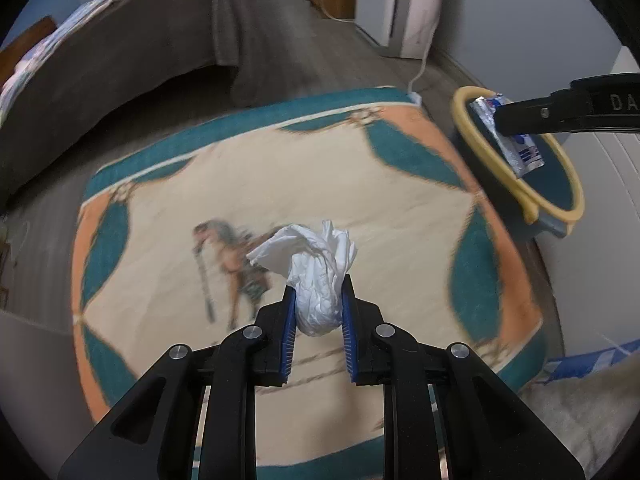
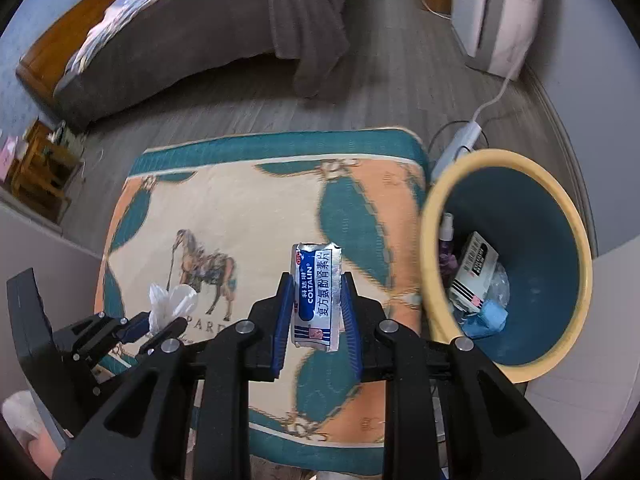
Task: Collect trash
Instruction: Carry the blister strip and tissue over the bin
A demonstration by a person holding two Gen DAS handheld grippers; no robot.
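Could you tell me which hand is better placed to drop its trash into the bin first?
Probably the right. Its gripper holds the packet next to the bin; the left-wrist view shows the packet over the rim. The left gripper, clamping the tissue, is farther away over the rug.

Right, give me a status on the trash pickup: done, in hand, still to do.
Done: the bin already holds a small box, a blue wad and a bottle. In hand: the left hand-held gripper is shut on a crumpled tissue; the right hand-held gripper is shut on a foil medicine packet. Left: drop both into the bin. No other litter shows on the horse rug.
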